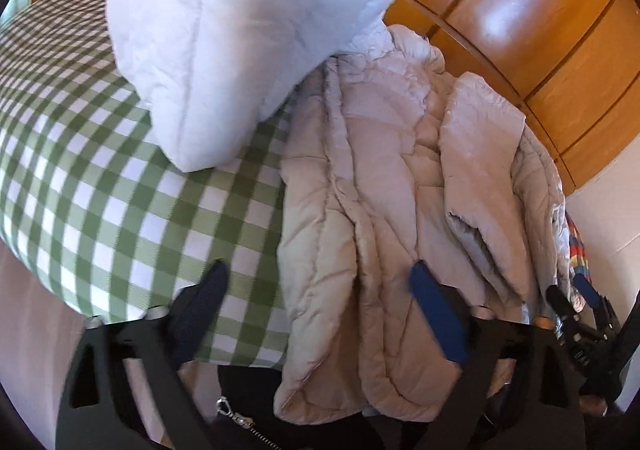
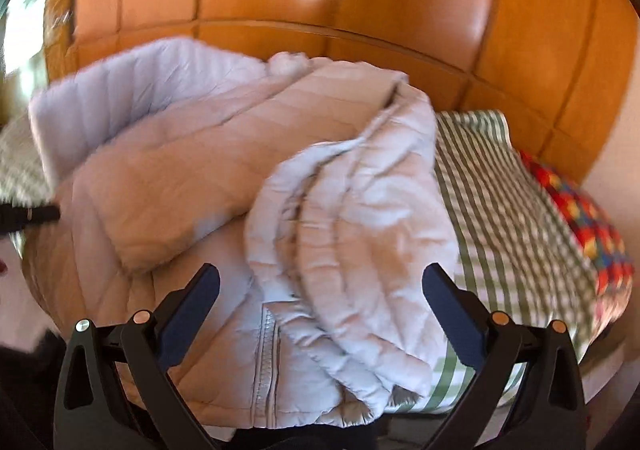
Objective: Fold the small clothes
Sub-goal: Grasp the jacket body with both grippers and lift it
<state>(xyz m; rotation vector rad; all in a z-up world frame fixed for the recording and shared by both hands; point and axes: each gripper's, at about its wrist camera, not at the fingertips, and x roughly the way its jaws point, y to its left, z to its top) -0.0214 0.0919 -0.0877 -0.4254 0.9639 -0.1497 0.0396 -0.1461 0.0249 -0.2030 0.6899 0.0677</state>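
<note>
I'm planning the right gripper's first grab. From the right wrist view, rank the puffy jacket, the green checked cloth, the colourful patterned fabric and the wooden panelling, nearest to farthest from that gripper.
1. Puffy jacket, directly ahead of the open right gripper.
2. Green checked cloth, under the jacket, stretching right.
3. Colourful patterned fabric, at the cloth's far right edge.
4. Wooden panelling, across the back.

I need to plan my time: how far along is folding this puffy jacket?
Barely begun. Done: the jacket lies on the checked cloth, its sleeve across the body. In hand: nothing; the left gripper and right gripper are open over its near hem. Left: all the folding.
</note>
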